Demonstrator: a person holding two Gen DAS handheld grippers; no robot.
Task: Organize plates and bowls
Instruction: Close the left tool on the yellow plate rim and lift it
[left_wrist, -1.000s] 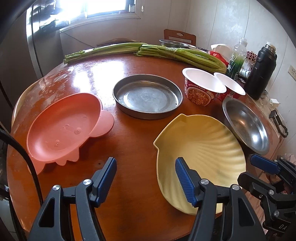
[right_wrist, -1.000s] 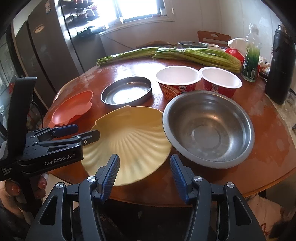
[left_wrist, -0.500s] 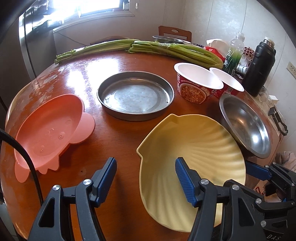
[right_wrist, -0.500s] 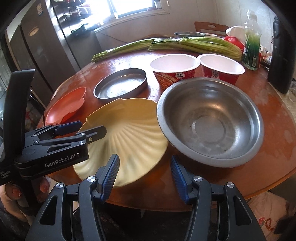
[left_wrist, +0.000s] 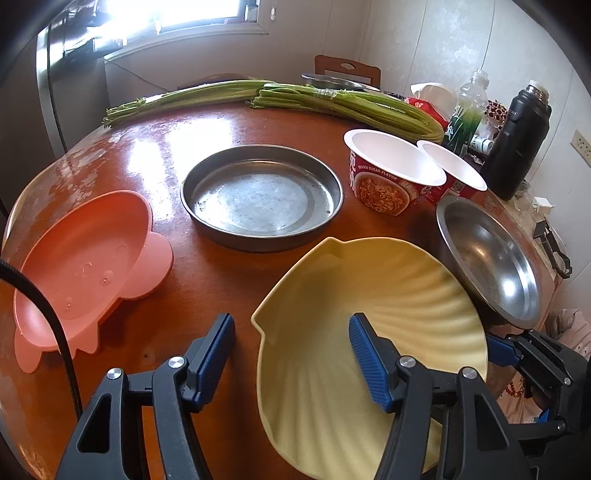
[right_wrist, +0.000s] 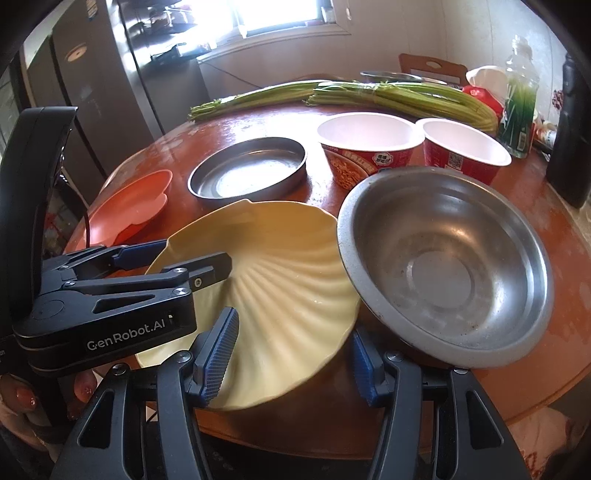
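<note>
Low over the yellow shell plate (right_wrist: 280, 280), left gripper (right_wrist: 177, 260) and right gripper (right_wrist: 291, 354), jaws apart.

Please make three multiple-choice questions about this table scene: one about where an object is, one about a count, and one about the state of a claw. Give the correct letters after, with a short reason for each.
1. Where is the flat round metal pan?
A. between the pink plate and the red cups
B. inside the steel bowl
C. on top of the celery

2. How many red paper cups with white insides stand on the table?
A. one
B. two
C. four

3. What is the state of the left claw?
A. shut on the pink plate
B. open, one finger over the yellow shell plate's rim
C. shut on the steel bowl

Answers:
1 A: the metal pan lies between the pink plate and the red cups.
2 B: two cups stand side by side, the second one behind the first.
3 B: the left claw is spread wide, its right finger over the yellow shell plate, beside the steel bowl.
</note>
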